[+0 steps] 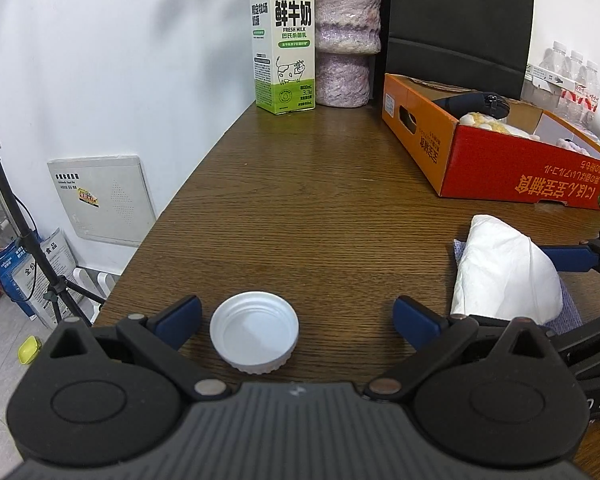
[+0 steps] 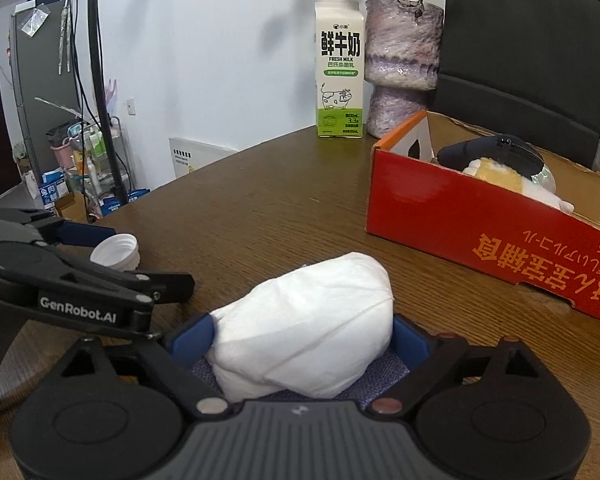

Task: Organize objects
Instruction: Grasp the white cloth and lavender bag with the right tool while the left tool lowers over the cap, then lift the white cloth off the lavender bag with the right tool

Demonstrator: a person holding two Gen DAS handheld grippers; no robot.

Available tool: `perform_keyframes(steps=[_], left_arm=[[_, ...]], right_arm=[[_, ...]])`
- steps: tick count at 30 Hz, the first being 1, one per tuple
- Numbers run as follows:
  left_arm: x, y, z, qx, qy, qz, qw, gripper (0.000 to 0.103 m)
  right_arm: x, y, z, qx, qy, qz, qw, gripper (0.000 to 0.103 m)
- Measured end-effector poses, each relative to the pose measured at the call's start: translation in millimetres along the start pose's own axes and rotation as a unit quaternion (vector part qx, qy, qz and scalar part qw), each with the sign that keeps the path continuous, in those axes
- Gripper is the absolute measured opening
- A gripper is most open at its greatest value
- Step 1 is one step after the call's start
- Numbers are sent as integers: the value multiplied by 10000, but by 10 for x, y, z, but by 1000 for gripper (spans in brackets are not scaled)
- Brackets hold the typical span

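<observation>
A white screw cap (image 1: 254, 332) lies open side up on the brown table (image 1: 320, 200), between the wide-apart fingers of my left gripper (image 1: 298, 316), nearer the left pad; neither pad touches it. In the right wrist view, that cap (image 2: 114, 252) and the left gripper (image 2: 148, 258) sit at the left. My right gripper (image 2: 302, 332) has both blue pads against a wad of white tissue (image 2: 304, 340), which rests on a blue-grey cloth (image 2: 376, 372). The left wrist view shows the tissue (image 1: 504, 268) with one of the right gripper's fingers (image 1: 568, 258) behind it.
An orange-red cardboard box (image 1: 480, 172) with a dark item and soft things inside stands at the right. A milk carton (image 1: 284, 40), a purple vase (image 1: 346, 36) and a black bag (image 1: 460, 20) line the back. The table's left edge drops to the floor and a tripod (image 1: 28, 240).
</observation>
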State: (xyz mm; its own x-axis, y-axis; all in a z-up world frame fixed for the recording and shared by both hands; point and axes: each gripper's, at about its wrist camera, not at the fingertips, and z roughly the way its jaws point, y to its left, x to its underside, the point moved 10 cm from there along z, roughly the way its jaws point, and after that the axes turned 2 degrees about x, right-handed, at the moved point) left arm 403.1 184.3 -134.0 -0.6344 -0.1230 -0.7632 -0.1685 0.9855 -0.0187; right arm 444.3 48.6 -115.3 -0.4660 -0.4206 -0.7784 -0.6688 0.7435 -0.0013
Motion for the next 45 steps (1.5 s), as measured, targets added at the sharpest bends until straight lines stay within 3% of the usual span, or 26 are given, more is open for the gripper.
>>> perform_keyframes(steps=[14, 38, 42, 43, 45], left_arm=[[-6, 16, 3, -12, -1, -21, 10000, 103], [-11, 40, 14, -41, -1, -50, 10000, 103], [-14, 43, 15, -44, -2, -53, 10000, 103], [-13, 43, 15, -45, -2, -54, 10000, 103], [-14, 43, 16, -46, -1, -53, 10000, 103]], right_arm=[[-5, 8, 27, 184, 16, -36, 9998, 93], [-4, 14, 37, 129, 36, -10, 9999, 96], [-15, 65, 8, 118, -53, -124, 9998, 86], [-23, 94, -12, 82, -110, -180, 9997, 75], [-31, 144, -33, 90, -169, -297, 9994, 66]])
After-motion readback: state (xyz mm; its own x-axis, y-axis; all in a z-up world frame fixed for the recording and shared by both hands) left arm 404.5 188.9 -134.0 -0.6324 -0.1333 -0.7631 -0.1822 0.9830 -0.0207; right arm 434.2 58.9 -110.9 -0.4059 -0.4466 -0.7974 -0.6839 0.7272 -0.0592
